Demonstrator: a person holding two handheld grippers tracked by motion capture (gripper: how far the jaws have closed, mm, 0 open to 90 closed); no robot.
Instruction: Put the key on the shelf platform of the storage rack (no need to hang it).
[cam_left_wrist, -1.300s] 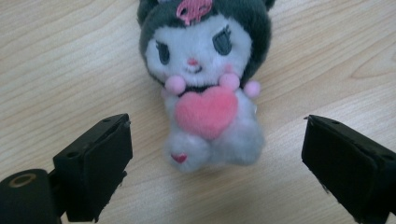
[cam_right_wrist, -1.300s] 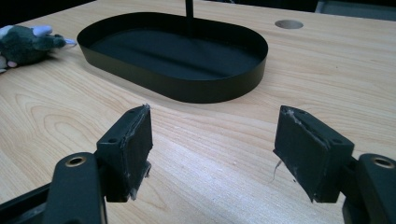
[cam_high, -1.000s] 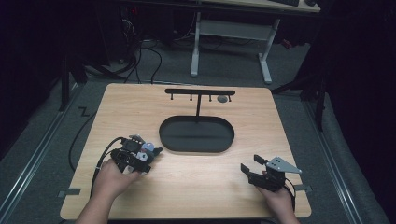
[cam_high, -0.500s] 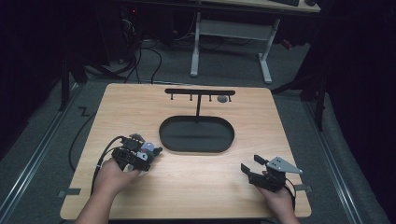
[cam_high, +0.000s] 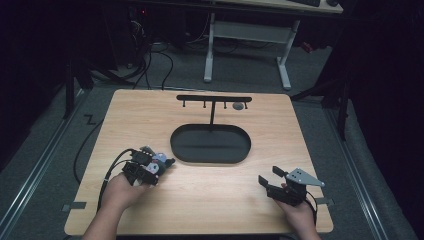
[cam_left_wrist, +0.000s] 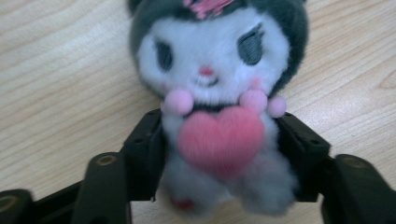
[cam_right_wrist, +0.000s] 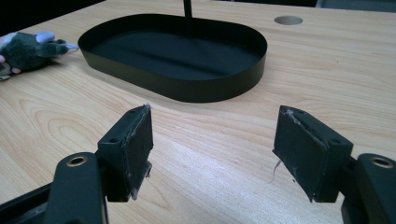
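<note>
A small plush toy (cam_left_wrist: 219, 70) with a dark hood, white face and pink heart lies on the wooden table (cam_high: 210, 195) at front left, just left of the tray. My left gripper (cam_left_wrist: 222, 140) has just been closing, and its pads now press both sides of the plush body. From above, the left gripper (cam_high: 149, 168) and the plush toy (cam_high: 159, 161) sit by the tray's left end. My right gripper (cam_right_wrist: 212, 135) rests open with nothing between its pads, at the front right (cam_high: 266, 176). The plush toy (cam_right_wrist: 32, 49) lies far off to its left.
A black oval tray (cam_high: 210, 161) lies in the middle of the table, its wall (cam_right_wrist: 210, 91) ahead of the right gripper. A black stand with a hooked crossbar (cam_high: 214, 98) rises from its far side. A round hole (cam_high: 238, 106) is in the tabletop behind.
The left gripper's jaws have drawn in on the plush toy, and the left hand has shifted slightly. The right hand has stayed where it was.
</note>
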